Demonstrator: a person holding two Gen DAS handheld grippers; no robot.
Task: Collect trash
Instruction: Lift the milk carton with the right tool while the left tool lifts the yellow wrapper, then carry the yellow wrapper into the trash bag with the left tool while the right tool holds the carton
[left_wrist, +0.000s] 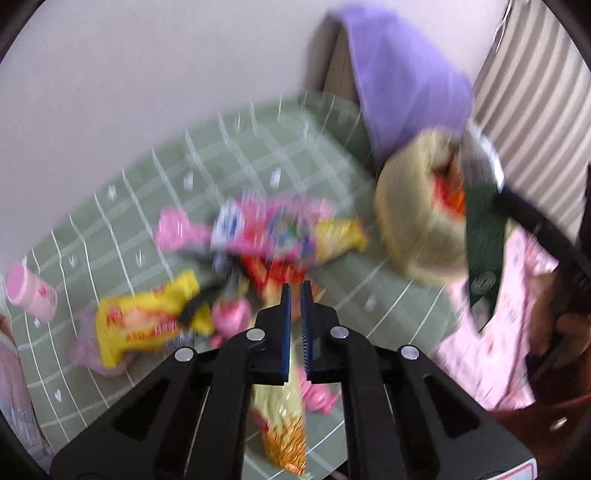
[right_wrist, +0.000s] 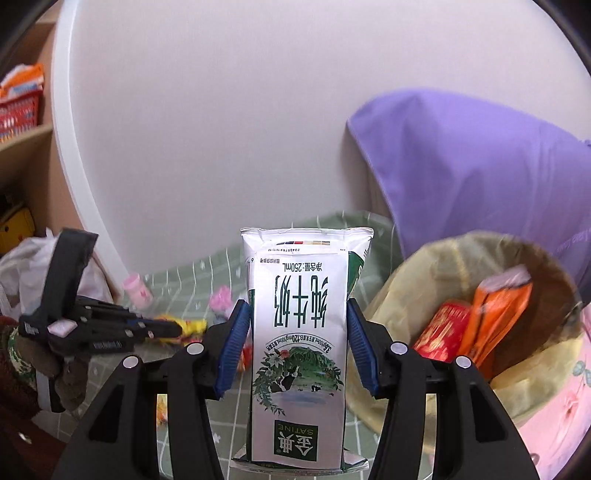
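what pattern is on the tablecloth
Sage green tablecloth with a white grid and small hearts; left wrist view.

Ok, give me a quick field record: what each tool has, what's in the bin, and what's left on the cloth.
left tool: shut on a yellow wrapper
right tool: holding a milk carton, upside down
bin: lined, beside the carton; holds a red pack and an orange pack
left on green checked cloth: pink wrapper, yellow packet, pink bottle
image quality: left view blurred
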